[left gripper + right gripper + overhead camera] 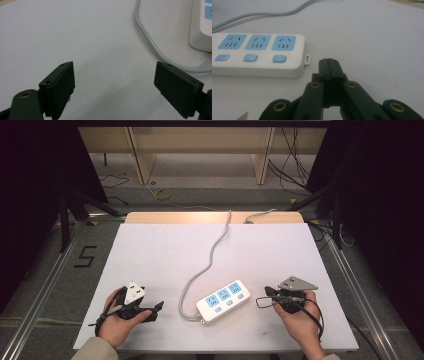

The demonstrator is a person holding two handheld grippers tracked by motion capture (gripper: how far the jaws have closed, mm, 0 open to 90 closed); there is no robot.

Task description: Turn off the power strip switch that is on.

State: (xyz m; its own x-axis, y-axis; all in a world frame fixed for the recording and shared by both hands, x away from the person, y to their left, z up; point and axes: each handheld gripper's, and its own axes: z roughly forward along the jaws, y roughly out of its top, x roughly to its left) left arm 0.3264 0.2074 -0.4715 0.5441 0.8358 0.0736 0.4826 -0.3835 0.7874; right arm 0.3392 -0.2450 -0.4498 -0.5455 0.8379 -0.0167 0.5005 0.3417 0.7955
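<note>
Near edge of the desk [150,250]: a hand on each side holds a gripper low over the white top. Left gripper [150,310] at the left, jaws spread wide with nothing between them; in the left gripper view bare desk lies in the gap, and the grey cable [150,40] curves past the far jaw. Right gripper [267,292] at the right, jaws pressed flat together, holding nothing; in the right gripper view their tips point toward the strip's end, near it but apart. Between the two grippers lies the white power strip [223,300], three blue sockets up, set at a slant. Its cable runs from the near end, loops, then off the far edge.
</note>
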